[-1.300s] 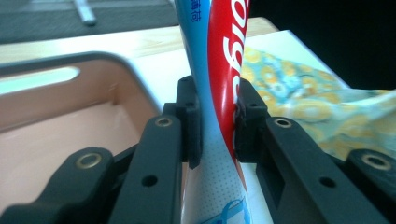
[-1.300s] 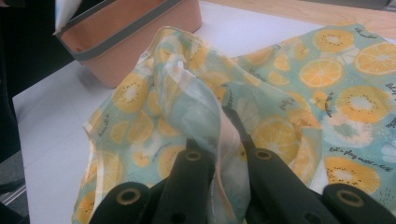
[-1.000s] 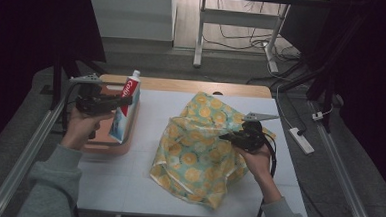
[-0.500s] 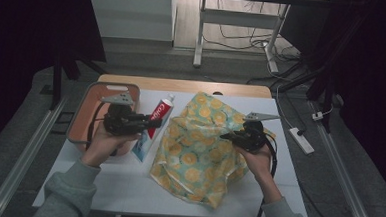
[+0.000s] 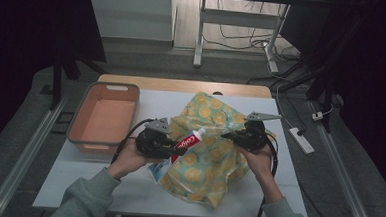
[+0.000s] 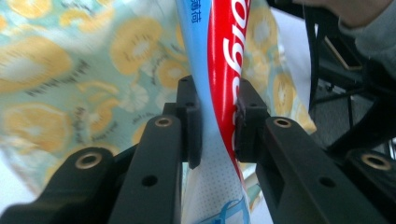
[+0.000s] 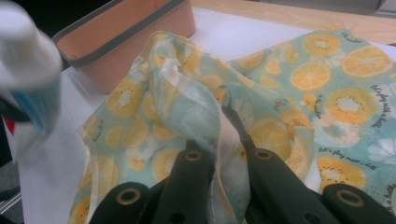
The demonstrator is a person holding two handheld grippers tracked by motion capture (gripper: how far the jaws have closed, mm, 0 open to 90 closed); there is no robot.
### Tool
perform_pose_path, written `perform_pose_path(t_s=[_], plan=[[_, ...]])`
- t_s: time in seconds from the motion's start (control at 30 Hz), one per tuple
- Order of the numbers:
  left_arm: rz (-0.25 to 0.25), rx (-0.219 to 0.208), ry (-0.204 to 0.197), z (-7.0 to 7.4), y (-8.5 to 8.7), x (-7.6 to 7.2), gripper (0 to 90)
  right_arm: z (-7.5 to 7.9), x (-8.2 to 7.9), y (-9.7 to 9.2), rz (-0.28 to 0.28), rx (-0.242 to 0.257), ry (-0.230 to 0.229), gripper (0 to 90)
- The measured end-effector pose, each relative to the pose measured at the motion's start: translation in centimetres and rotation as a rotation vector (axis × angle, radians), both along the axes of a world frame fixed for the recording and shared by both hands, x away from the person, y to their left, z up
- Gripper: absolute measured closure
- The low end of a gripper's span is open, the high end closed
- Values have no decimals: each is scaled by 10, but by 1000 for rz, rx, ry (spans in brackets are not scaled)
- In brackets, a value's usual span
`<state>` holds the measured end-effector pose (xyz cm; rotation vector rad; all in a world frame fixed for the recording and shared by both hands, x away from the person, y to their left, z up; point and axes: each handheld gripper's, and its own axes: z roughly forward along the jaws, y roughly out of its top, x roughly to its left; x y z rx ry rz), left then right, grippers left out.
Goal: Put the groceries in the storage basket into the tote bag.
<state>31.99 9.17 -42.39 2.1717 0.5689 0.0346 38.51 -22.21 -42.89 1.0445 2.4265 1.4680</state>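
A red, white and blue toothpaste tube (image 5: 188, 140) sits between the pads of my left gripper (image 5: 178, 148), which is shut on its middle. The tube (image 6: 225, 65) runs up between the black jaws of that gripper (image 6: 217, 122), and its white cap (image 7: 24, 55) points at the bag. The bag (image 5: 209, 162) is teal cloth printed with orange slices and lies on the white table top. My right gripper (image 5: 229, 136) is shut on a raised fold of the bag's edge (image 7: 205, 116), with cloth pinched between that gripper's (image 7: 218, 142) jaws.
A salmon-coloured tub (image 5: 83, 114) with a grey rim stands at the left of the table, nothing visible in it; the same tub (image 7: 126, 44) lies beyond the bag. A power strip (image 5: 302, 140) and cables lie on the floor to the right.
My left gripper has carried the toothpaste tube rightward and slightly down, from over the tub to the bag's left edge. The right gripper has kept still on the bag.
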Motion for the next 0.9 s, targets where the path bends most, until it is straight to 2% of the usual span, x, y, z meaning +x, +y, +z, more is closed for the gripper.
perform_pose_path(t_s=[0.27, 0.4, 0.53, 0.67, 0.77, 0.9], plan=[[-8, 100, 43, -15, -26, 3, 752, 4, -3, -1, -13, 31, -25, 891], [-2, 119, 69, -20, -40, 10, 752, 10, -8, 3, -10, 49, -51, 891], [19, 139, 66, -25, -54, 20, 751, 16, -14, 6, 6, 69, -75, 891], [41, 126, 82, -27, -65, 31, 751, 18, -17, 8, 20, 84, -76, 891], [48, 137, 86, -30, -75, 37, 751, 19, -18, 9, 25, 91, -74, 891], [47, 163, 122, -39, -88, 44, 750, 21, -20, 9, 31, 113, -75, 891]])
